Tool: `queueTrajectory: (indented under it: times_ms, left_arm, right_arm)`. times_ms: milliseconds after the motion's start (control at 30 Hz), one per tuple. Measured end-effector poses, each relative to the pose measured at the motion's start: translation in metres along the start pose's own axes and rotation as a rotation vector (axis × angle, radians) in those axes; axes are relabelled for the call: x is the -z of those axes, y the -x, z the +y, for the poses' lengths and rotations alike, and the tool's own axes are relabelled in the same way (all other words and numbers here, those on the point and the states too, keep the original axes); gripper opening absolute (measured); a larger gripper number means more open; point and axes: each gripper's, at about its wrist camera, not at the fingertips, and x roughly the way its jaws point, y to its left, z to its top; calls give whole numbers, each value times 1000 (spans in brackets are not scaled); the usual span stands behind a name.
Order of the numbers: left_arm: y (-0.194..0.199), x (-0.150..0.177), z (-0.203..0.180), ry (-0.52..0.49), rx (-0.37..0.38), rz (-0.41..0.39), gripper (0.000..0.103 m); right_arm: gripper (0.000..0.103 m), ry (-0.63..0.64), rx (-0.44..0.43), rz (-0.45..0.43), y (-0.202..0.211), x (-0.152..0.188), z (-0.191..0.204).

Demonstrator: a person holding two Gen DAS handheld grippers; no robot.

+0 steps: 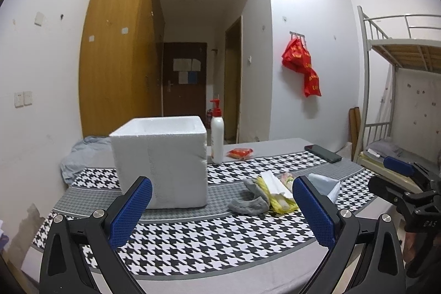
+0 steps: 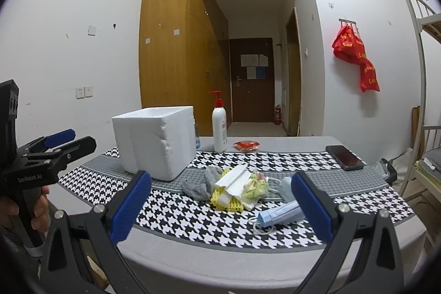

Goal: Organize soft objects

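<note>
The left gripper [image 2: 62,141] is showing "SenRobot.AI" on its black body; yellow print on the red bags [image 2: 355,59] is staying unreadable.

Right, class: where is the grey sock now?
The sock lies on the table, right of the foam box, touching the left edge of the yellow mesh pile.

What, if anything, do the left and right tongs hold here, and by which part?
Nothing is held. The left tongs and right tongs are both open above the table.
</note>
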Motion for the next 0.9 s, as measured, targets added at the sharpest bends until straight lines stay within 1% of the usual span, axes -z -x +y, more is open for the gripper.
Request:
queueTrajectory:
  times_ms: [133,233,333,433,533,900]
  left_arm:
    - [-11,-2,-6,-22,13,19,102]
    - [-23,-3,-10,-24,41,43,102]
    - [-37,0,-16,-38,56,72,102]
    - [-51,2,-20,-50,66,104,102]
    - [-66,3,-23,-53,85,140,102]
    - [-106,9,-33,-80,104,233,102]
  right_arm:
    - [103,-3,15,23,-9,-1,-6]
    - [103,-2,17,35,-17,0,-12]
    - [103,-16,28,56,-24,0,-19]
    - [103,-12,64,86,-33,4,-26]
    - [103,-19,71,113,-42,9,-33]
    - [103,-62,96,170,-68,13,-56]
